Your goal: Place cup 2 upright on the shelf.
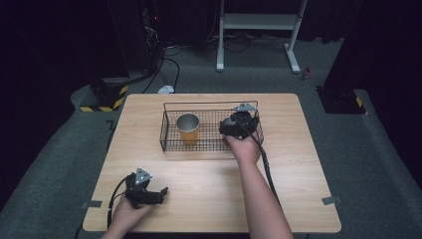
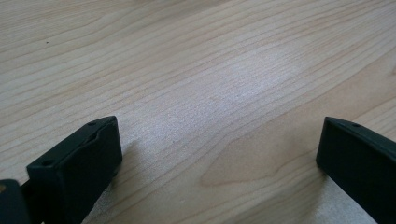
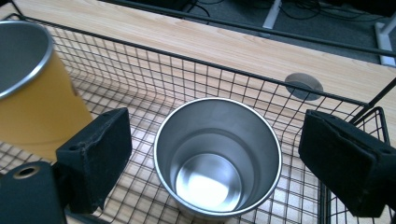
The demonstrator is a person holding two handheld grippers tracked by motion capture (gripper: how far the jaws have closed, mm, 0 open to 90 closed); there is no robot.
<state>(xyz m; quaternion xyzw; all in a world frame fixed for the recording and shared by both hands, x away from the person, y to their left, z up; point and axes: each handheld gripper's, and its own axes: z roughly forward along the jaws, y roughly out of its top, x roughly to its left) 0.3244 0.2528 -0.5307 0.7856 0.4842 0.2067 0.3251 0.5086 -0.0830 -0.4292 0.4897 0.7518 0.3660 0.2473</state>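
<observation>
Steel cup: bare shiny stainless-steel cup (image 3: 218, 157) in black wire basket (image 3: 299, 77); light, rigid, slippery; grip low across its wall.
Right tool (image 3: 215, 154): spread, straddling it.
Left tool (image 2: 219, 158): spread, on table (image 2: 210, 70).

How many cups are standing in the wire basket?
2. An orange cup stands in the basket's left half; a silver steel cup stands upright between the right gripper's open jaws.

Wire basket (image 1: 169, 142) sits near table's far edge, about centred. Yellow cup (image 1: 188, 128), steel inside, upright in basket's left half. Steel cup (image 3: 217, 156), empty, upright in basket's right half, w/ a gap between the two cups.
</observation>
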